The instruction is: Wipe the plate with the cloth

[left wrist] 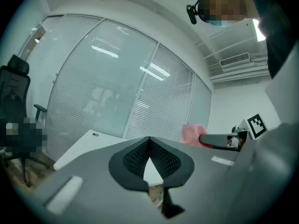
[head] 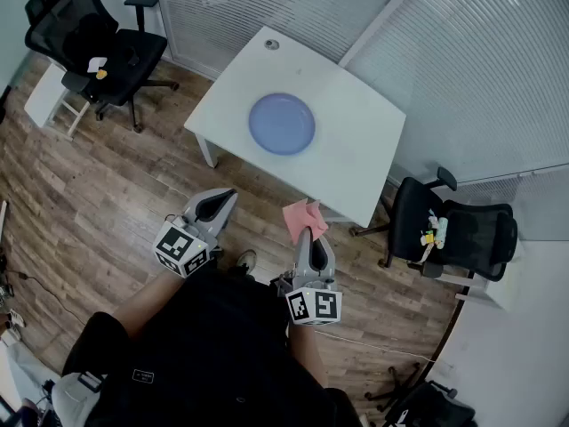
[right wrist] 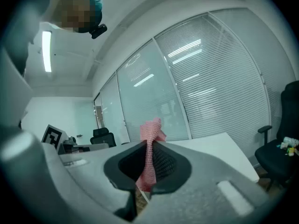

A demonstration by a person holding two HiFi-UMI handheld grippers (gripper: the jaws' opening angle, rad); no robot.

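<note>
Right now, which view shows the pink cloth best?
The right gripper view: the pink cloth sits close and central, pinched between the right gripper's shut jaws. The head view shows it small, sticking out past the jaw tips. The left gripper view shows only a small patch.

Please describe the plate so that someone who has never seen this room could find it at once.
Look at the white table in front of the blinds. The plate lies near its middle. It is round and pale blue, much bigger than the tiny grey disc at the far corner.
</note>
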